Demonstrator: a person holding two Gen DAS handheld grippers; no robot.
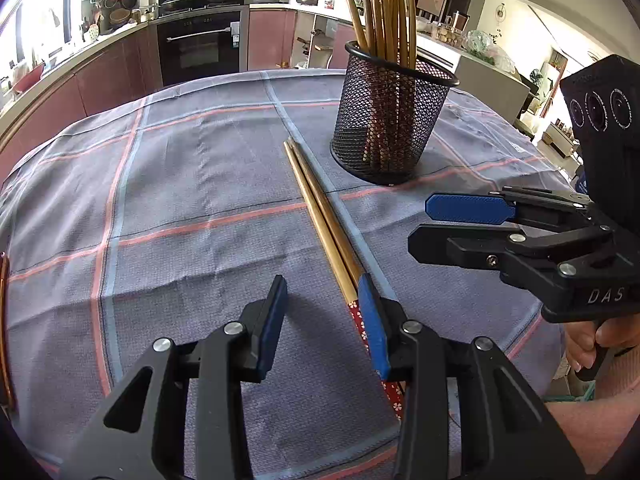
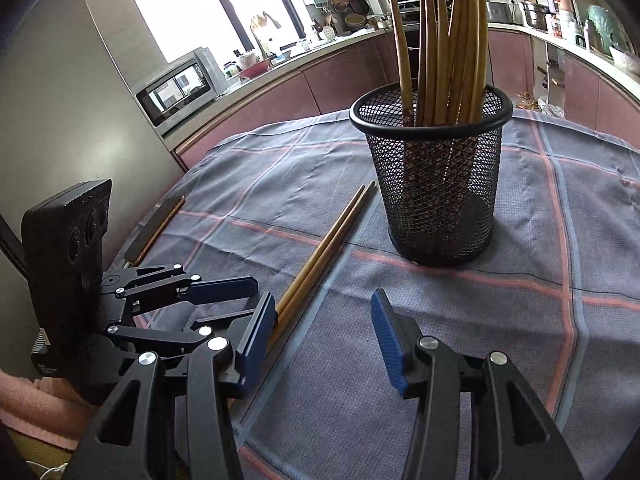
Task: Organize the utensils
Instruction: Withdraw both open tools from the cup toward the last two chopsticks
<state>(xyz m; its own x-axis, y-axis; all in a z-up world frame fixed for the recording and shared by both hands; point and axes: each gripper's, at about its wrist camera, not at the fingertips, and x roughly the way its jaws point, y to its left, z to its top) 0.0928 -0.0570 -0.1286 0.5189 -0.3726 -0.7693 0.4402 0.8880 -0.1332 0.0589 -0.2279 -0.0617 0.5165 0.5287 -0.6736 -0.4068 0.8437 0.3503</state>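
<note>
Chopsticks (image 1: 320, 216) lie as a close pair on the checked cloth (image 1: 192, 184), running from about eleven o'clock, near the foot of the mesh holder (image 1: 394, 120), down toward five o'clock. Their shafts are plain golden-brown wood, and the near ends carry a red band with small white flowers, seen in the left wrist view just beside and under the left tool's right finger. The tips at the far end sit side by side, touching.

The left gripper (image 1: 326, 320) is tilted down at the cloth with its jaws partly apart and nothing between the blue pads; the pair passes just outside its right finger, and contact there cannot be told. The right gripper (image 2: 324, 340) is also pitched downward, jaws moderately wide and empty, with bare cloth between them. In its view the pair runs from eleven o'clock to seven o'clock and slips behind its left finger. The two tools are near each other, left one at about nine o'clock of the right.

A hand (image 1: 588, 344) holds the right tool's handle at four o'clock in the left wrist view.

The holder stands upright at one o'clock of the pair, black wire mesh, full of more chopsticks (image 2: 444, 48) standing tips up. Kitchen counters (image 2: 280, 76) ring the table behind.
</note>
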